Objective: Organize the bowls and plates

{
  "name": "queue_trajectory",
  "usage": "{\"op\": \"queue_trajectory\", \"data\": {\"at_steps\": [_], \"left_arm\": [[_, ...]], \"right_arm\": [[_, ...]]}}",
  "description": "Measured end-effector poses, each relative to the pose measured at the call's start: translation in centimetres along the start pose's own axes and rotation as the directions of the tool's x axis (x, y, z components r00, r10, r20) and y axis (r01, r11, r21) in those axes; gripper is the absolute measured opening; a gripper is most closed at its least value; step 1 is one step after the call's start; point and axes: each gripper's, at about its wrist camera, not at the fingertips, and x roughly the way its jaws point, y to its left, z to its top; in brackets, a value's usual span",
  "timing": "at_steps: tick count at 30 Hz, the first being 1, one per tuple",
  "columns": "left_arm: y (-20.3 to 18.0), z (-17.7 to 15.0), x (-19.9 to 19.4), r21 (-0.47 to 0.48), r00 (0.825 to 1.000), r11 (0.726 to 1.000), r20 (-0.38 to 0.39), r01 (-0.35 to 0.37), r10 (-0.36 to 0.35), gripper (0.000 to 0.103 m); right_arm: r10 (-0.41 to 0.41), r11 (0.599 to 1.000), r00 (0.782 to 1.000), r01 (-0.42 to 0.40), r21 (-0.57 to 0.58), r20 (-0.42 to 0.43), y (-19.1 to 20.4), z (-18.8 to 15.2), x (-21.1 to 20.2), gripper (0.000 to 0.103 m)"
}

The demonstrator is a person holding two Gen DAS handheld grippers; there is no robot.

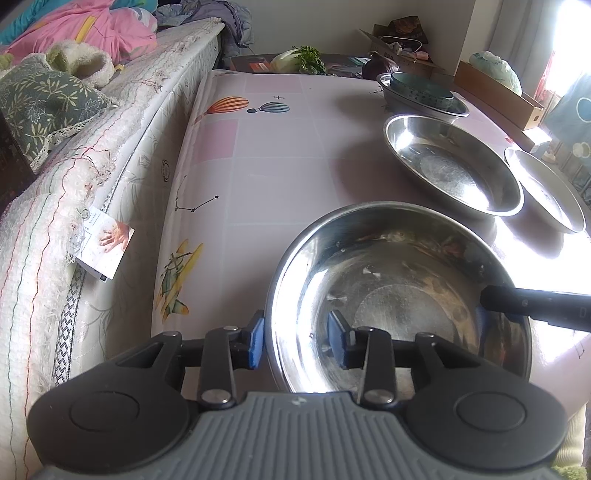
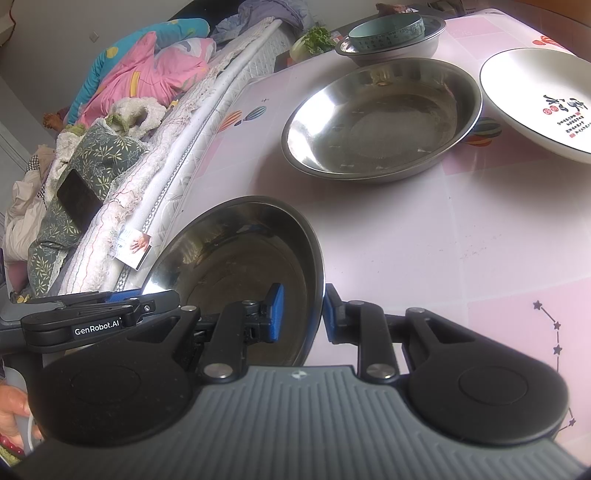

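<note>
Fingers (image 1: 295,341) straddling bowl (image 1: 399,288) rim, tablecloth (image 1: 266,177) beyond

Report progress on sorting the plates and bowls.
Done: a teal bowl already sits nested in a steel bowl at the far end. In hand: both grippers, left and right, straddle the near steel plate's rim. Left: a second steel plate and the white plate lie separate.

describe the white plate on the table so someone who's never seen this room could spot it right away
Start at the pink patterned table beside the bed. Follow the row of dishes to the wide steel plate in the middle; the white plate sits just right of it in the right wrist view. It is the only white dish, with dark calligraphy and small red marks printed inside.
</note>
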Motion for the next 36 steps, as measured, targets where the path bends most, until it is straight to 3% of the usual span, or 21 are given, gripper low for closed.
{"op": "queue_trajectory", "data": {"at_steps": [36], "left_arm": [[-0.17, -0.03, 0.01, 0.001, 1.000, 1.000, -0.001, 0.000, 0.000, 0.038]], "right_arm": [[0.000, 1.000, 1.000, 0.000, 0.002, -0.001, -0.04, 0.00, -0.06, 0.024]]}}
